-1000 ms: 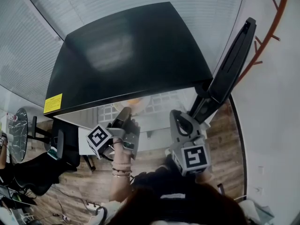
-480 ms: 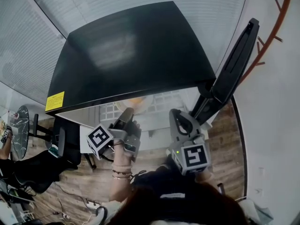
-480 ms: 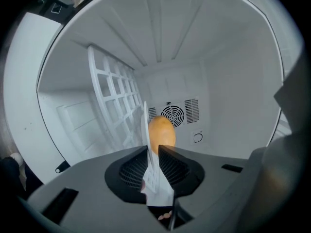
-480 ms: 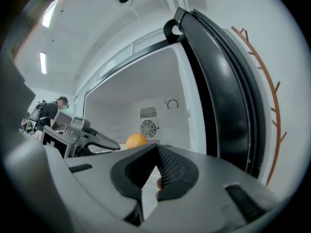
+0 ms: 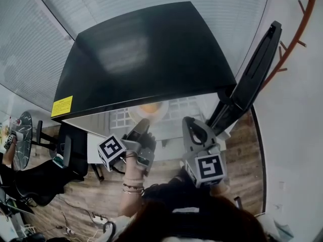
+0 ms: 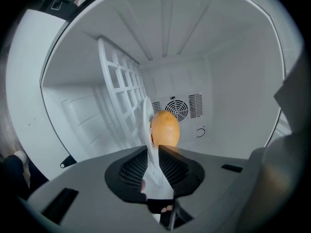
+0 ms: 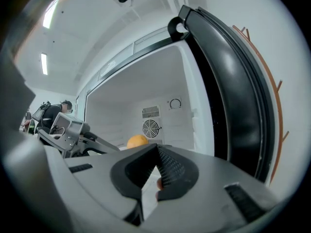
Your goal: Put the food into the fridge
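Fruit, a round orange (image 6: 165,128) apt to roll, sits on a stiff, breakable-looking white plate (image 6: 146,118) inside the fridge (image 5: 146,54), best held level by the rim between the slightly parted jaws of the left hand-held gripper (image 6: 152,148); the right hand-held gripper (image 7: 158,148) is closed, empty.

A black fridge top (image 5: 146,59) fills the centre of the frame, and a yellow label (image 5: 62,106) is seen at its left edge. The open door (image 5: 252,79) is seen edge-on at the right. Just below the top's front edge, a white plate (image 5: 133,115) bearing an orange food item (image 5: 149,108) is shown, with the left gripper (image 5: 143,128) pointed at its near rim. The right gripper (image 5: 191,128) is held to its right.
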Tool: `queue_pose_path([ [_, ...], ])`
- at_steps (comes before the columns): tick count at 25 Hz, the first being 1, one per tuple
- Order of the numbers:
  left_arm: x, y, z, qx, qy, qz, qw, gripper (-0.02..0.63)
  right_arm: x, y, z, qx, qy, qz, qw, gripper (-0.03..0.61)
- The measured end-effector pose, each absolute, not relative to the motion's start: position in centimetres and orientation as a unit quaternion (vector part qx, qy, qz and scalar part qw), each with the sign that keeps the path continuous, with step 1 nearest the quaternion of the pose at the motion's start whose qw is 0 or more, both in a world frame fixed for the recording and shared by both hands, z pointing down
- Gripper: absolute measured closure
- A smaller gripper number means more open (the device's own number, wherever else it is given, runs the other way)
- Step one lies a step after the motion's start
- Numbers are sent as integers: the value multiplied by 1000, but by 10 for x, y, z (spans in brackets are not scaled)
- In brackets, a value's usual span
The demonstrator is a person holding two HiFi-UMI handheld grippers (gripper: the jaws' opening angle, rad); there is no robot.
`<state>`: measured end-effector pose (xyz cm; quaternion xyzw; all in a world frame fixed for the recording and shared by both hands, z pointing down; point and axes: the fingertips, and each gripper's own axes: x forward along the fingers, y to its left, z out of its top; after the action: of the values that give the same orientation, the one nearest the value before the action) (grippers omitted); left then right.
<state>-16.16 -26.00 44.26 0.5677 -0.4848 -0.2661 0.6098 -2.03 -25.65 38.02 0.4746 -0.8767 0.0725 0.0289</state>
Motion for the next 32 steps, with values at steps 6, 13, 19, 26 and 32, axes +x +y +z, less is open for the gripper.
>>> queue_pose_path([
  [6,-159,-258,450,569,-484,-254,615,551,-26,-257,379,466,-882,72,29,581],
  [13,-159,-256,450,567,-484,-255,615,547,-36,-257,379,452,-888,72,35,581],
  [19,-159,-253,450,571,-486,-248,613,498,-40,-258,381,443,-893,71,34,581],
  [26,-159,-254,451,570,-484,-249,615,497,-40,-257,383,444,-892,79,32,581],
  [32,-156,-252,451,591,-482,-235,603,450,-35,-255,386,448,-889,82,37,581],
])
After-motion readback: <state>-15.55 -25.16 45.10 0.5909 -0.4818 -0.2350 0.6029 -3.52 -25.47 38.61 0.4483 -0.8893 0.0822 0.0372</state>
